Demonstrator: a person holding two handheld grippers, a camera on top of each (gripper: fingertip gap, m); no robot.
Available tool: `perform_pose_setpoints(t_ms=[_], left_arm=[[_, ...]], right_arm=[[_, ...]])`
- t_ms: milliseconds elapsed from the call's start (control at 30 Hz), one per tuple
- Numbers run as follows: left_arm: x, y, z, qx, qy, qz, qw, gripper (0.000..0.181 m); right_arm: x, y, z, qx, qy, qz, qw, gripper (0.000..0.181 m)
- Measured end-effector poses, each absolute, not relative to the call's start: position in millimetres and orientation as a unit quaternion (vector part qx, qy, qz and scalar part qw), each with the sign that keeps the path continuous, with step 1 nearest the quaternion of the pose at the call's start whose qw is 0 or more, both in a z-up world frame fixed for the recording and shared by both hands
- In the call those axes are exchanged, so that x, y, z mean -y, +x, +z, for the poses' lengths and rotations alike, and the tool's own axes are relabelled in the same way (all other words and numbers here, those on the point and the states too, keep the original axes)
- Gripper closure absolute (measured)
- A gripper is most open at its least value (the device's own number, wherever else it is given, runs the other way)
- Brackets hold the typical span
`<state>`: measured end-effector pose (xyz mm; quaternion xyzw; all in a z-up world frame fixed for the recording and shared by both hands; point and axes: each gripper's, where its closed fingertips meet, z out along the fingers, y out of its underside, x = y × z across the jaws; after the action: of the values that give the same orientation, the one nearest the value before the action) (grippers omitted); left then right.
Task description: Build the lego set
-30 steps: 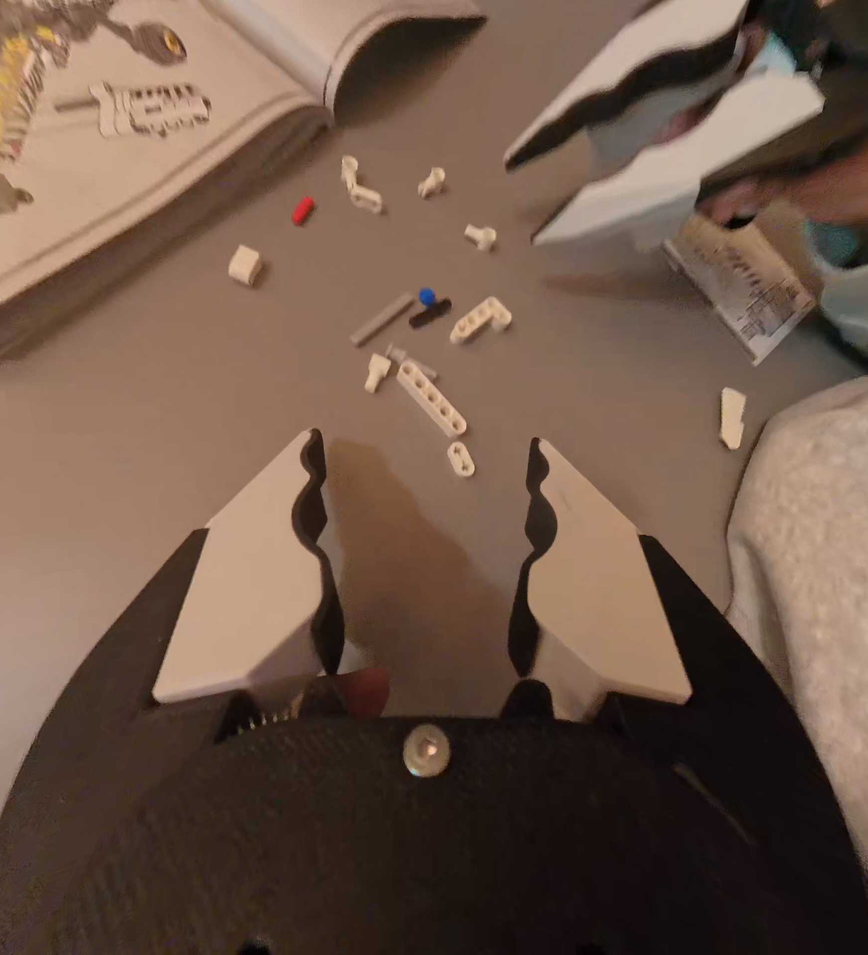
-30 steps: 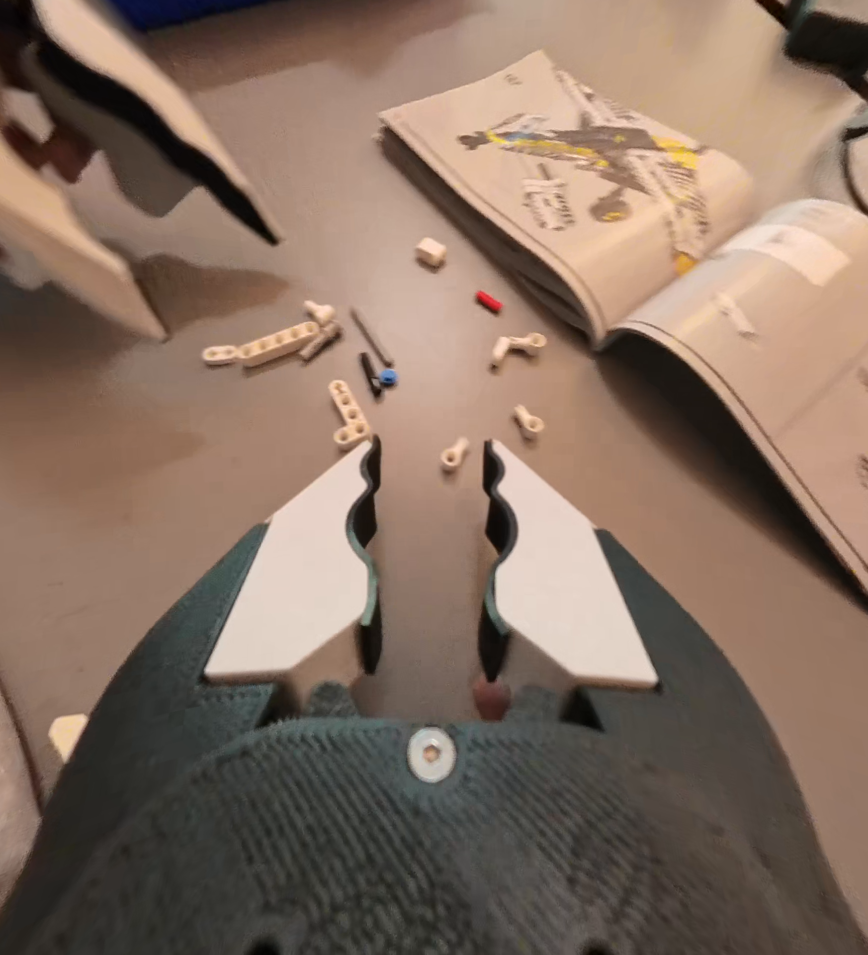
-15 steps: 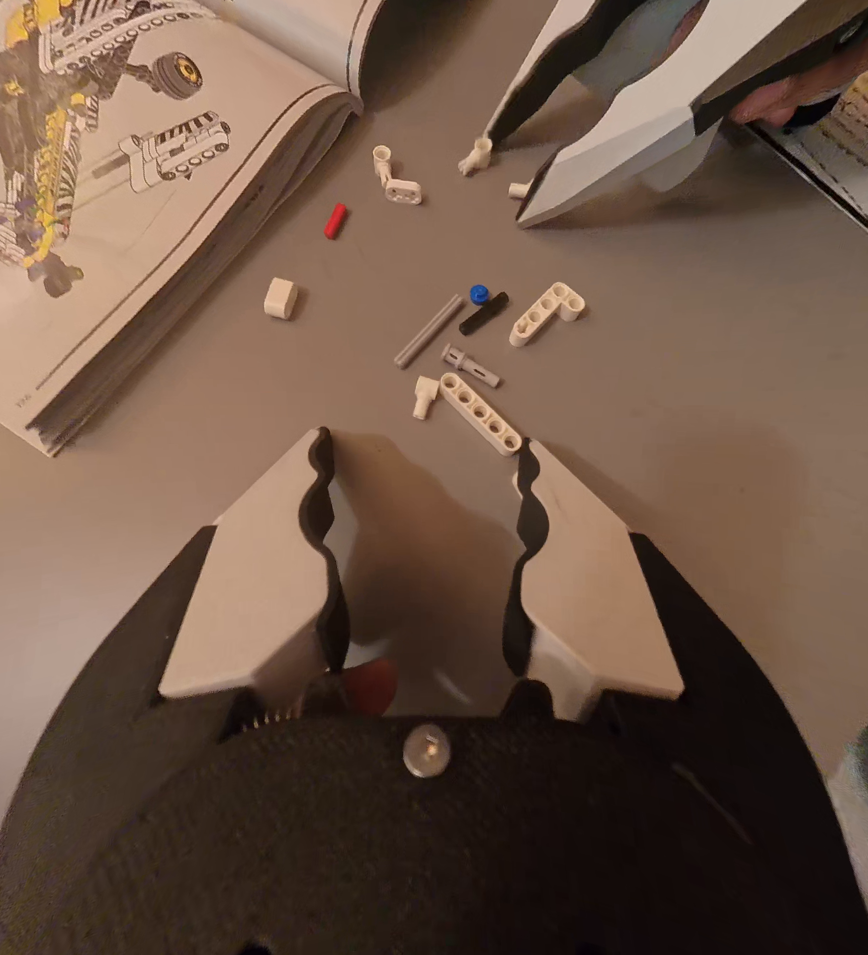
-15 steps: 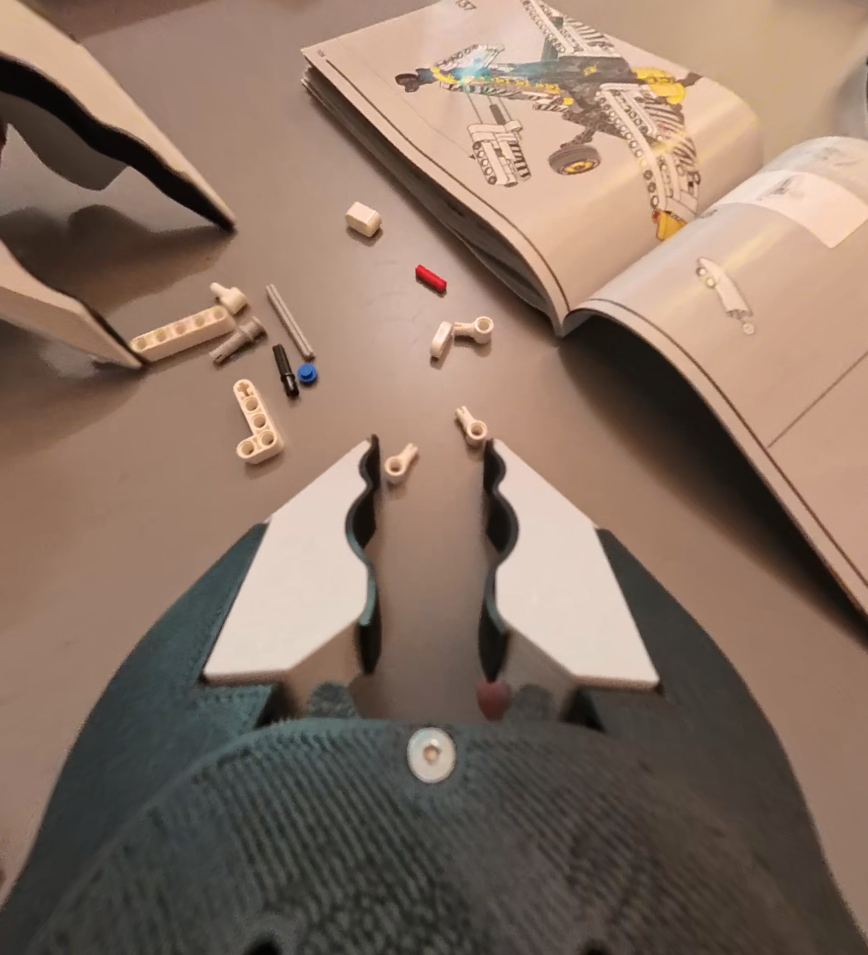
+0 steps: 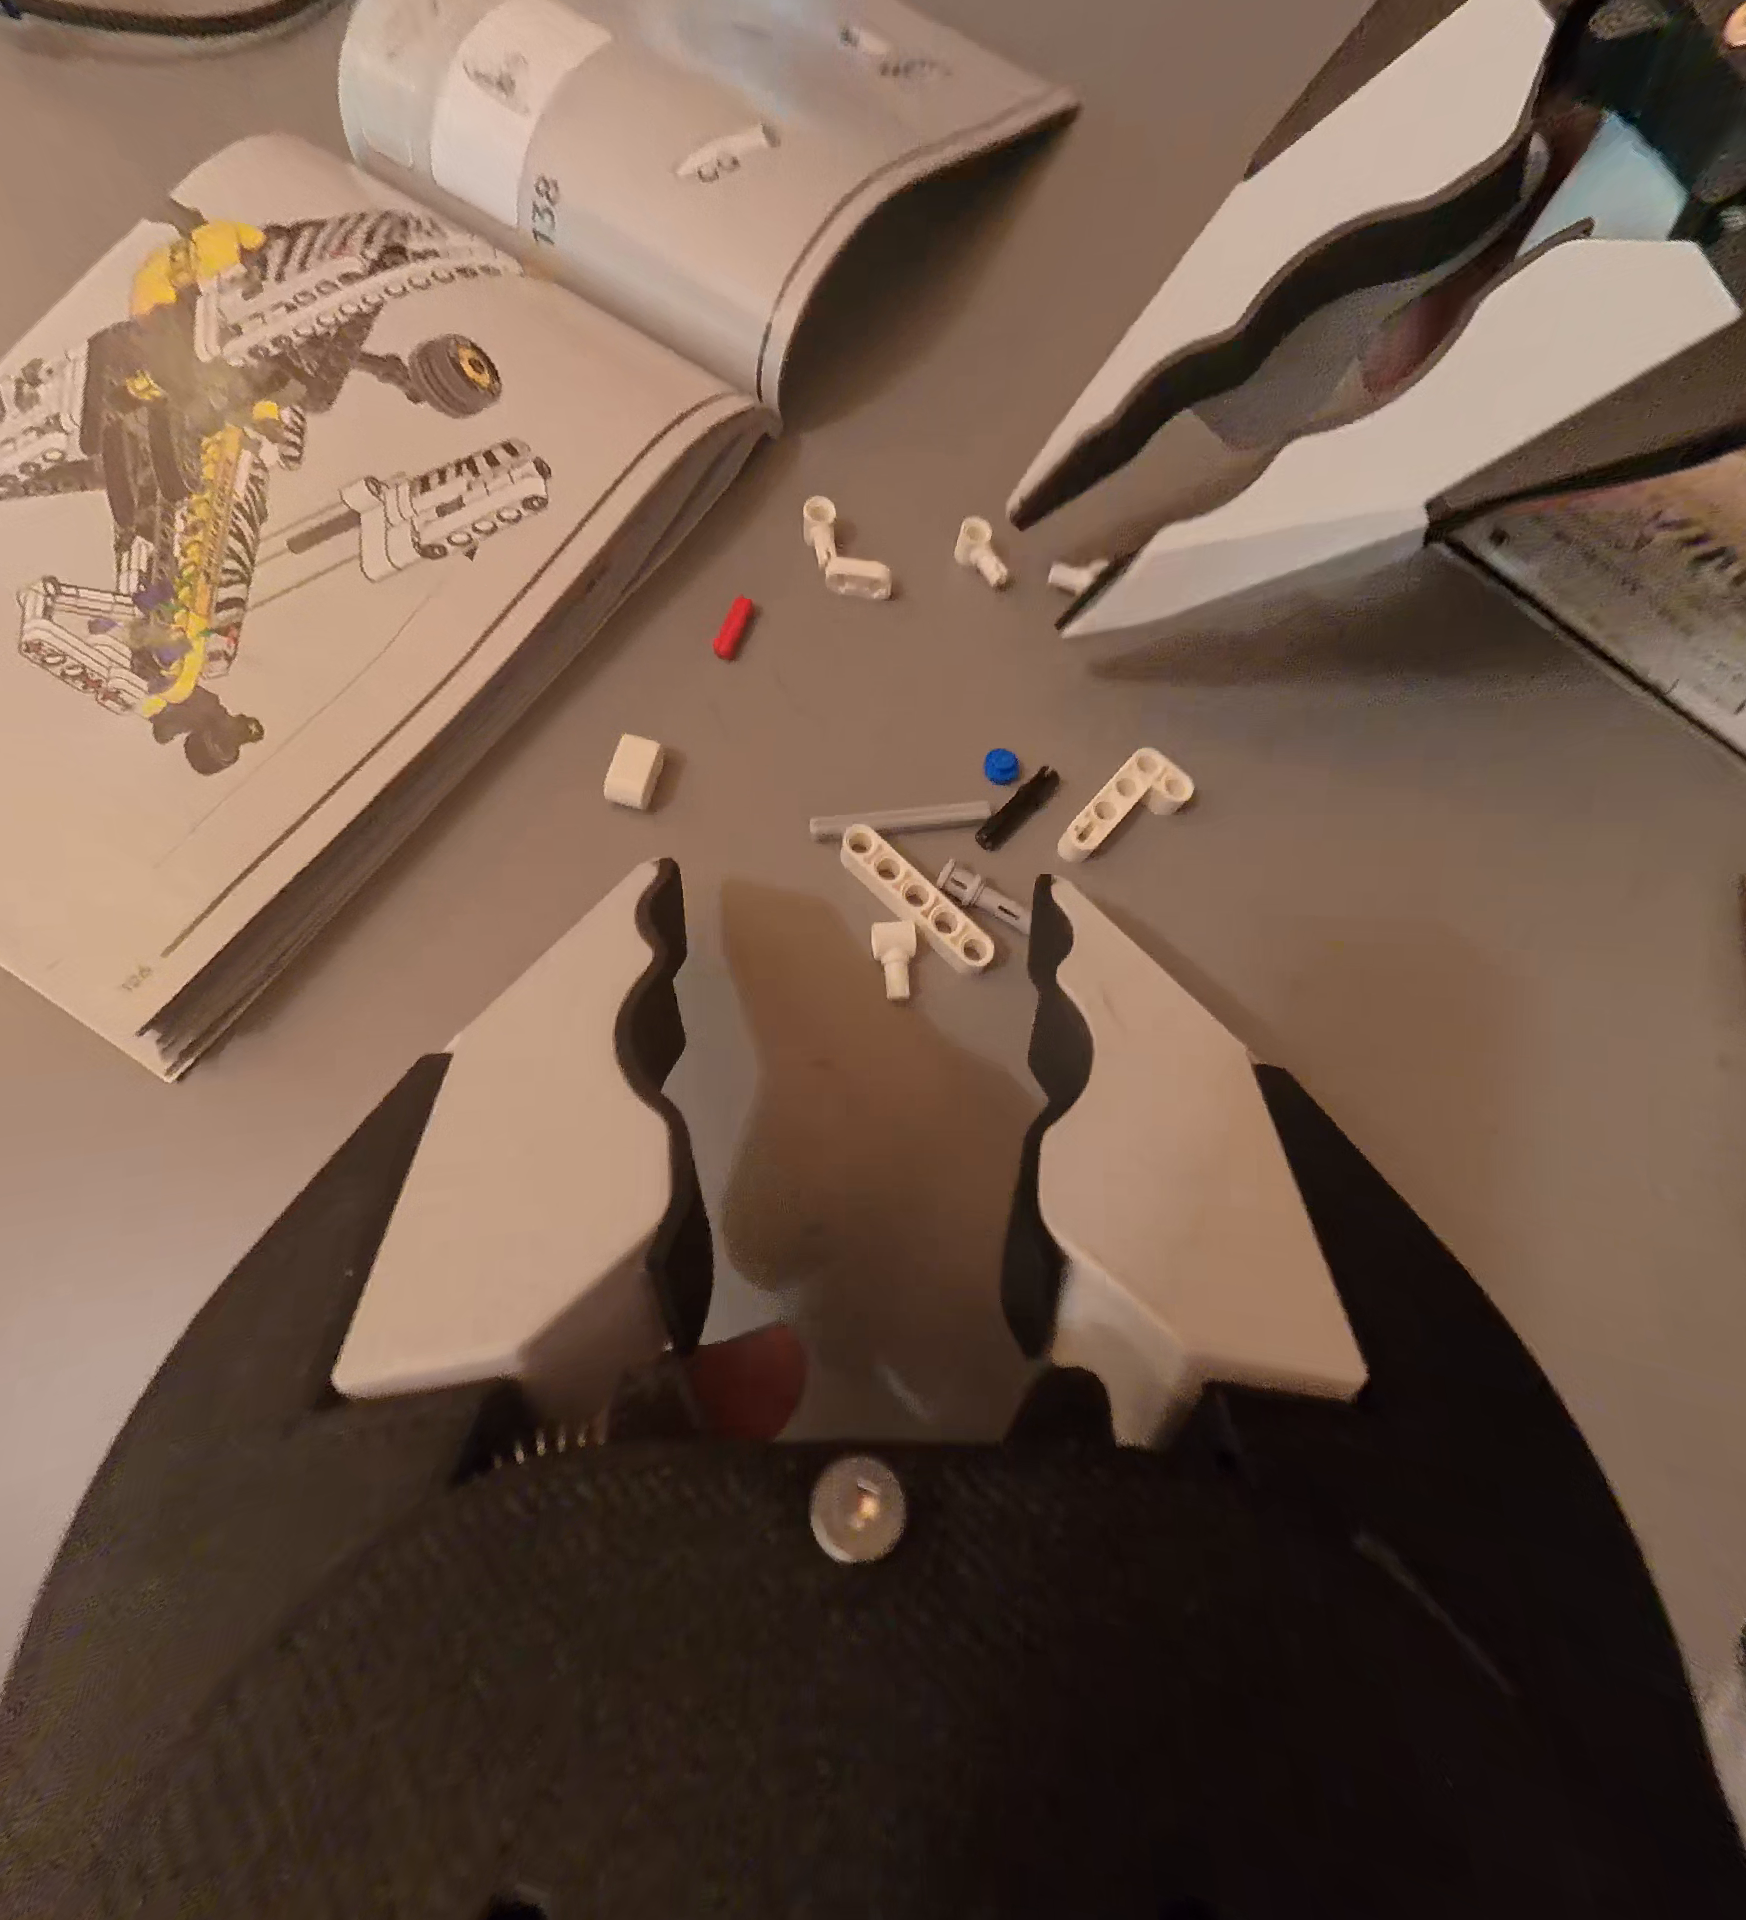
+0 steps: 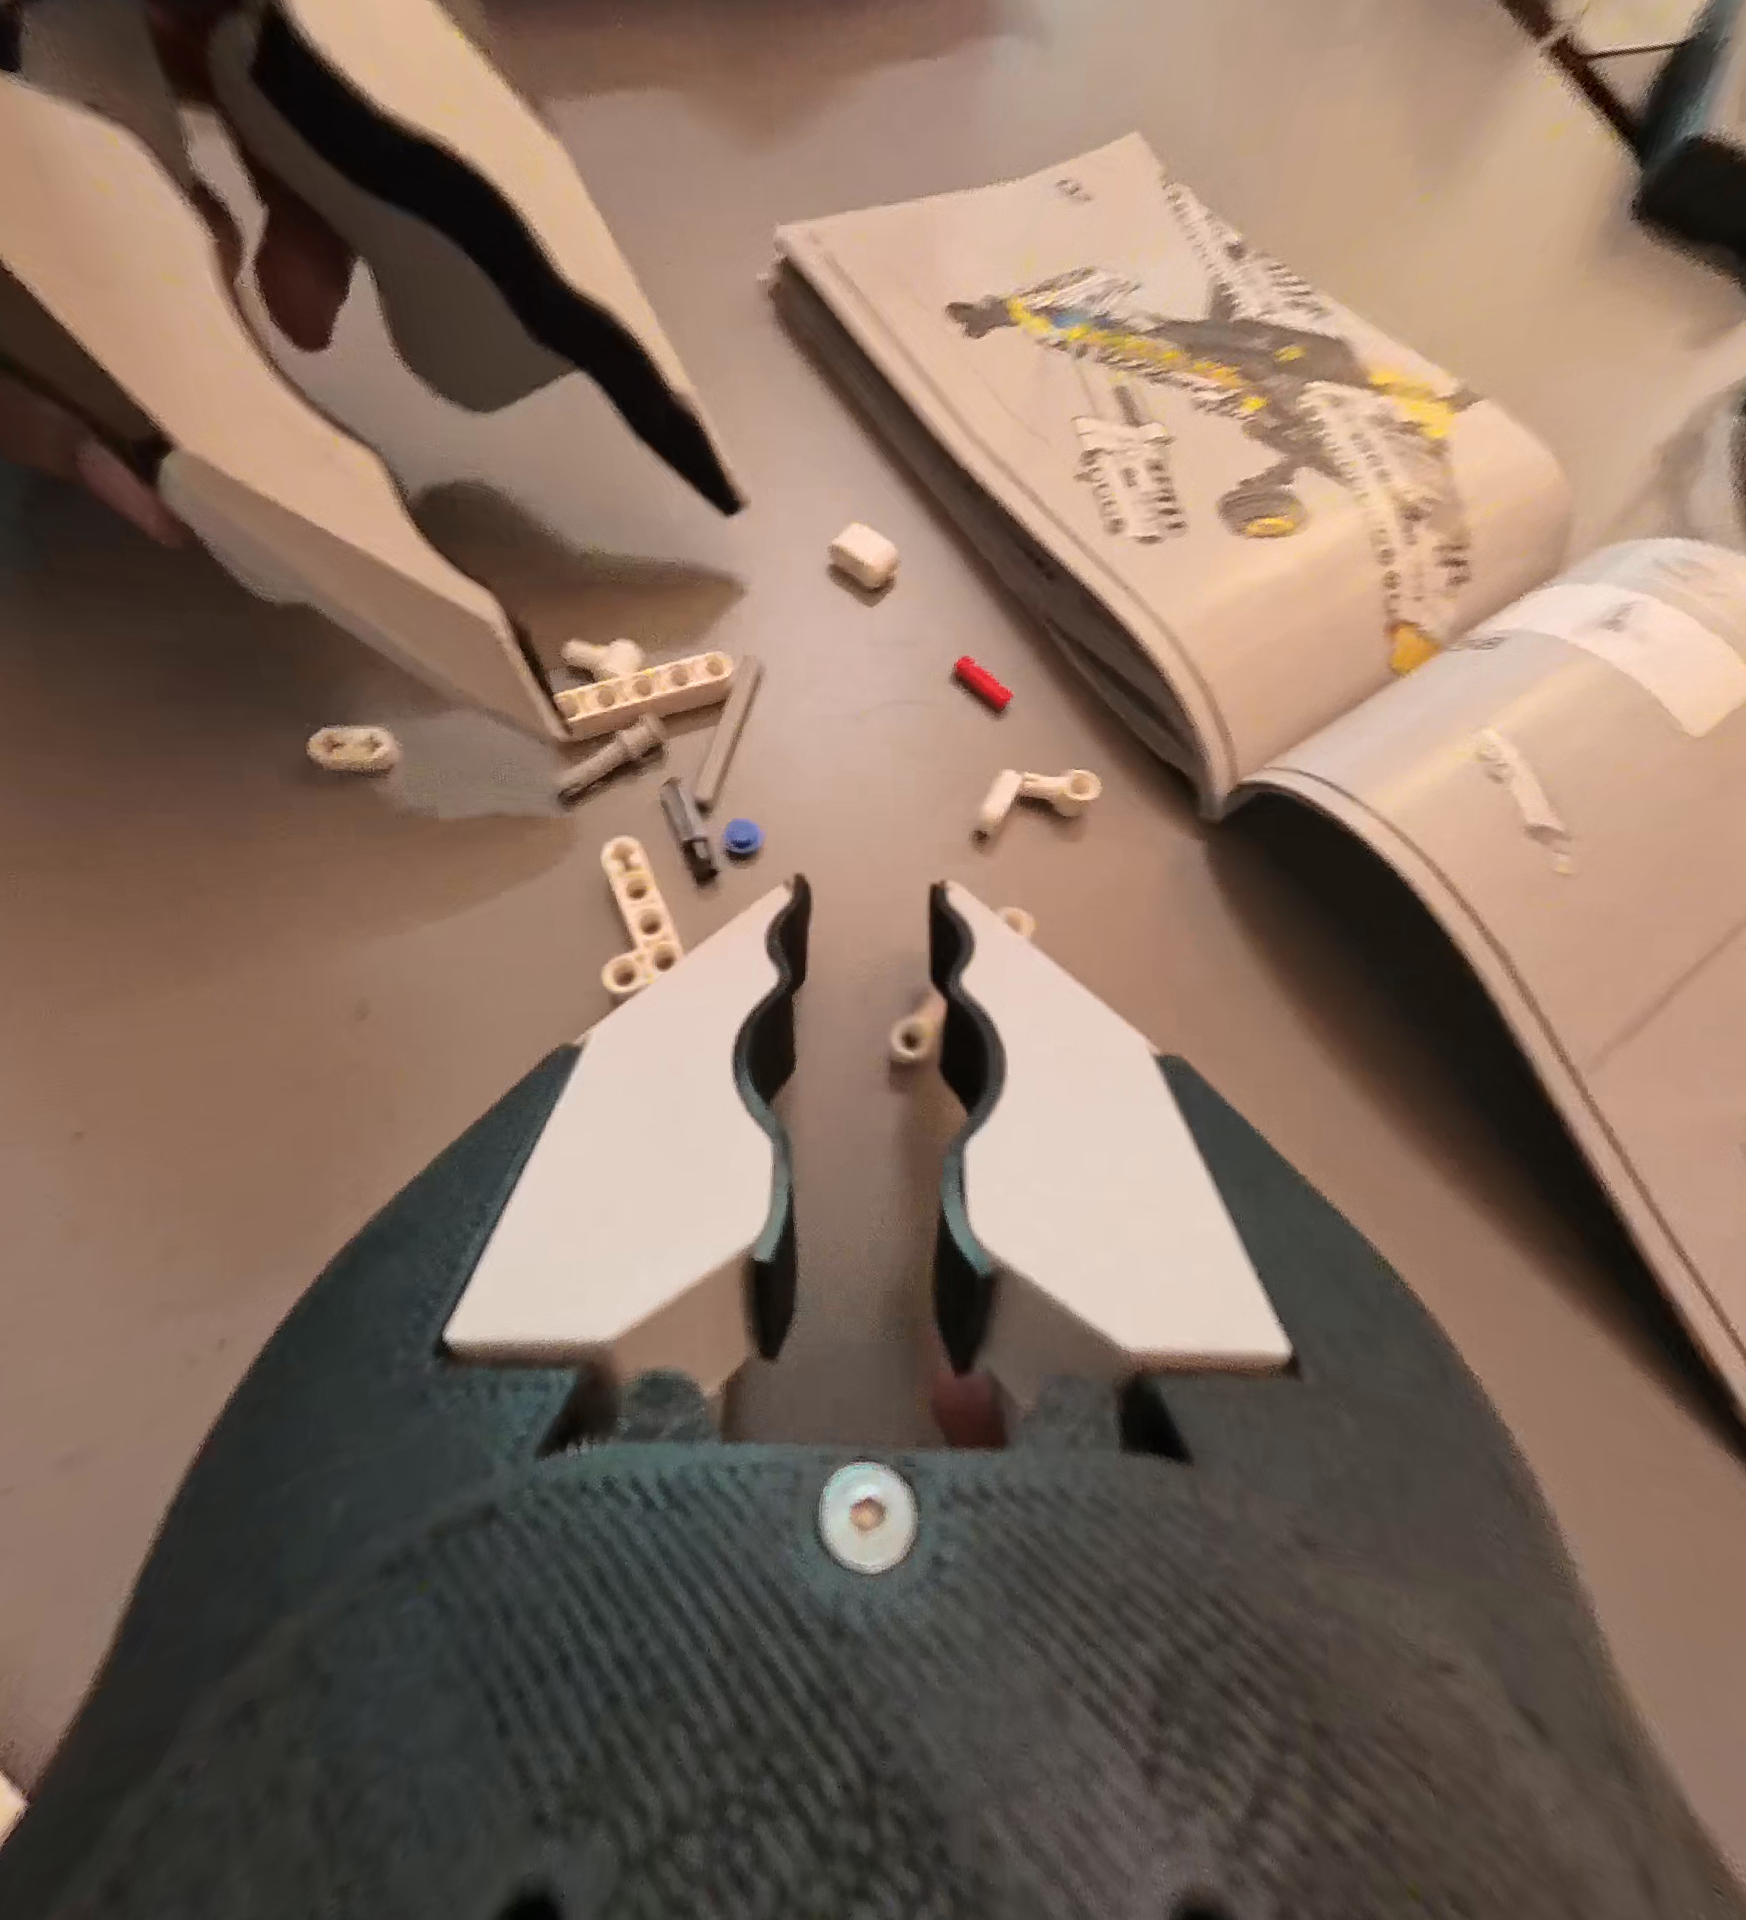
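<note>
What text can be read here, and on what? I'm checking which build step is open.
I won't quote writing, only place it.
Open instruction booklet: printed page numbers on both pages.
Printed sheet at the right edge: too blurred to read.
Loose lego pieces: no writing visible.

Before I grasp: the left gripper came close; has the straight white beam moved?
Yes. In the right wrist view the straight white beam slid toward the blue stud and now meets the grey axle; the left gripper touches its other end.

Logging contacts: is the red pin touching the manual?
Apart. The left wrist view shows bare table between the red pin and the manual edge.
</note>
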<state>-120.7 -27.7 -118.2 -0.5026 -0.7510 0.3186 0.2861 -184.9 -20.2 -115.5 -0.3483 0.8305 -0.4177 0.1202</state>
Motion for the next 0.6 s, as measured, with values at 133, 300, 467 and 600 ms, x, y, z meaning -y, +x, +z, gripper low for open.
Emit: perform_pose_setpoints(t_ms=[133,300,467,600], left_arm=[[44,-124,-106,0.754,-0.474,0.331,0.313,0.114],[64,-143,-106,0.763,-0.449,0.302,0.352,0.116],[69,-148,-121,0.774,-0.46,0.283,0.33,0.121],[67,-145,-123,0.774,-0.465,0.284,0.323,0.127]], right_arm=[[33,-209,-115,-0.859,-0.266,-0.413,0.144,0.148],[36,-201,-129,-0.877,-0.239,-0.378,0.178,0.166],[22,-168,-129,-0.858,-0.299,-0.364,0.203,0.168],[13,-151,-125,-0.839,-0.344,-0.364,0.214,0.167]])
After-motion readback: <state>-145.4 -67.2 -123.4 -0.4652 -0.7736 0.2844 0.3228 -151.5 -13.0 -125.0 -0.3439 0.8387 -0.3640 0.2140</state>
